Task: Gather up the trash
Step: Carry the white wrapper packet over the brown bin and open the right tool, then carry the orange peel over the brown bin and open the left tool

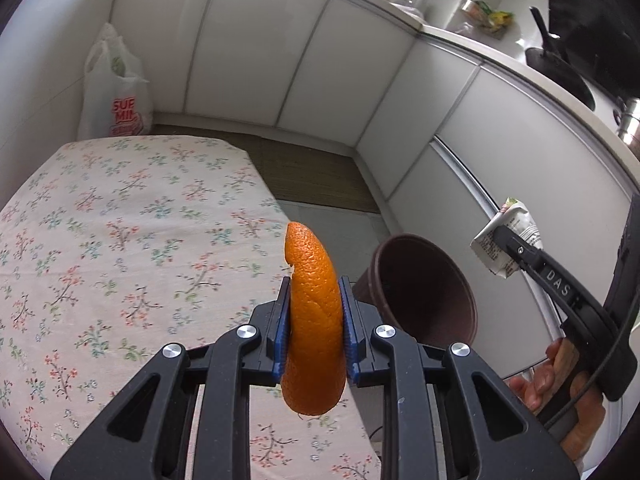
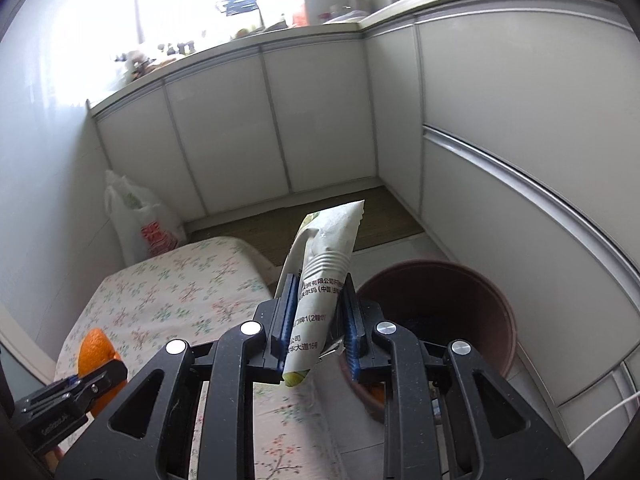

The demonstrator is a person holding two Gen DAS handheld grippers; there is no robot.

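1. Bin: brown round bucket on the floor, just off the right edge of the table (floral cloth), near the white cabinet fronts. Mouth open and facing up. Something orange shows low inside it; can't tell what.
2. Step in hand, my read: carrying both pieces over to drop them. Bring each one fully over the mouth before letting go, and release one at a time. Peel is curved and the wrapper is light, so either may cling to a pad or drift; release low over the rim.
3. Left gripper: clamped narrow on the orange peel, which stands upright between the blue pads, out over the table's right edge, short of the bin.
4. Right gripper: pinched narrow on a crumpled printed wrapper, its long end sticking up. Closer to the bin, at its near rim.
5. Pose: both grippers angled downward, side by side. A hand shows on the right handle.
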